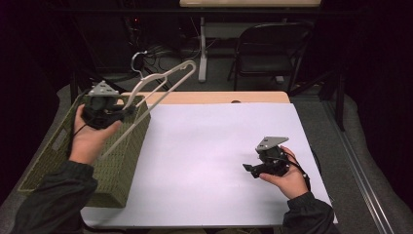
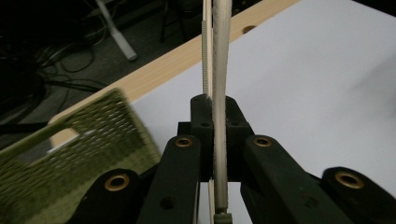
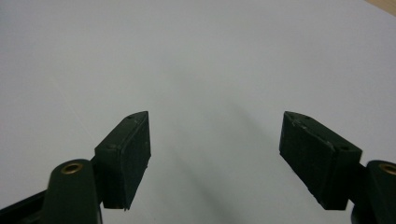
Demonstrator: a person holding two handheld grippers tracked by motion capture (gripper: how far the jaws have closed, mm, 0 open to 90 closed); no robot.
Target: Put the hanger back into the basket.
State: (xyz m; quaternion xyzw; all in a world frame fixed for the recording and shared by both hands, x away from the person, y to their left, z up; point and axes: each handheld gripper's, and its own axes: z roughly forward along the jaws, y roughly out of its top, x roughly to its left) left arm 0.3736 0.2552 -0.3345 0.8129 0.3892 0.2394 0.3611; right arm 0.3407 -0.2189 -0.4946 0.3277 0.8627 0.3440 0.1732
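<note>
Hanger [image 1: 160, 85] work is what I have in hand: my left tongs [image 1: 127, 111] are clamped on a pale plastic clothes hanger, lifted over the green woven basket [image 1: 117, 161] that sits at the left edge of the tabletop [image 1: 214, 146]. From the left gripper view the pads are pressed flat against both faces of one thin arm of the hanger [image 2: 219, 93], with a second bar visible just beside it, so the grip is on the frame and not on the hook. I judge this hold was chosen because the flat arm gives the pads a firm bite and keeps the hanger from swinging.

Its long axis runs on a diagonal, from low over the basket's near side up toward the far edge of the tabletop. The metal hook [image 1: 138, 62] points up and away at the far-left end, clear above the basket rim, and the wide shoulder end reaches out past the basket's far-right corner. No part of the hanger seems to touch the basket, though its lower end is hard to separate from the weave.

My right tongs [image 3: 215, 154] are spread wide with nothing between them, held low over the white sheet near the right edge, well apart from the basket. I read that as waiting out of the way.
</note>
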